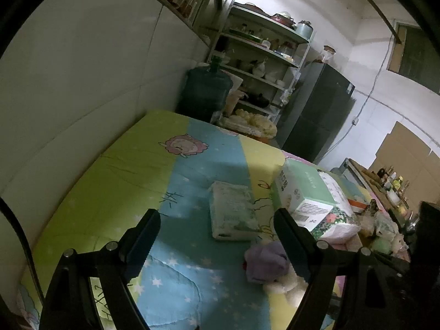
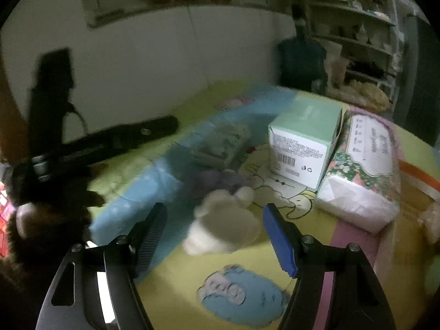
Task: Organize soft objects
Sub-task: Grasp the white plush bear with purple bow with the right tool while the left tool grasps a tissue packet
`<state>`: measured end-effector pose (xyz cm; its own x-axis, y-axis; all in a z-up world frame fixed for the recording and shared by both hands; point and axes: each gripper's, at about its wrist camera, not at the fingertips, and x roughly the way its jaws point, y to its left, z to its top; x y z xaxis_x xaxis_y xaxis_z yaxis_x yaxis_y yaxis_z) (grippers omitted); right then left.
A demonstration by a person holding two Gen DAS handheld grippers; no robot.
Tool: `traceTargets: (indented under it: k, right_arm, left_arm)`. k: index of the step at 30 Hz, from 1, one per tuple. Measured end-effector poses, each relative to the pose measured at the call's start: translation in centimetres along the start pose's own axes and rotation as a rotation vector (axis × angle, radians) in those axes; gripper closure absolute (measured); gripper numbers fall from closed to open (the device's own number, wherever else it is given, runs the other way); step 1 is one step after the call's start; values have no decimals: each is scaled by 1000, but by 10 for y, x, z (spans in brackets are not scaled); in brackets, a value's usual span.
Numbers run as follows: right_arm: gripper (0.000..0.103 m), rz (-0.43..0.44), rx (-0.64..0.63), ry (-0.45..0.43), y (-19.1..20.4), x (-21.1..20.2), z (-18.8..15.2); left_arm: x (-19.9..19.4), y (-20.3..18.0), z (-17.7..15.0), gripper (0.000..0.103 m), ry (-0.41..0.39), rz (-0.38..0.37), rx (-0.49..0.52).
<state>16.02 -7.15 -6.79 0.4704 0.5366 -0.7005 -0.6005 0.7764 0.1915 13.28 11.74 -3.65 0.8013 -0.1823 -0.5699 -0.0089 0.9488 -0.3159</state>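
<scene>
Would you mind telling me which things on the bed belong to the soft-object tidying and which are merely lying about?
Belongs to the job:
plush toy
purple soft item
tissue pack
flat wipes pack

Lying about:
green box
water jug
shelf
fridge

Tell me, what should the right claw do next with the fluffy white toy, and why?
Probably ease the right claw forward and down around the white plush toy. The claw is open and empty, and the toy lies loose on the bedsheet just ahead of its tips, not yet gripped.
</scene>
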Motion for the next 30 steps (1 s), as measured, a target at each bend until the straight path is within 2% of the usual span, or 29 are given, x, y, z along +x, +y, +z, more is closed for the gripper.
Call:
traceTargets:
  k: [9,10,11,18,22,30]
  right_arm:
    - [30,-60,-71,117,1,45,2]
    - [34,-59,-71,121,1,47,1]
    - [50,-53,-67,122,1,47,0]
    - [52,-41,-3,75,-6,30,-11]
    - [52,-41,52,18,-15,9,-14]
    - [52,-46,132,-25,-34,-11,-20]
  left_arm:
    - [7,1,5,19,17,25,15]
    - [10,0,5,19,23,26,21]
    - [14,-1,6,19,33,26,30]
    - [46,-15,9,19,116,2,110]
    - [67,-24,11,19,144,54,165]
    - [94,-38,7,19,232,83,213]
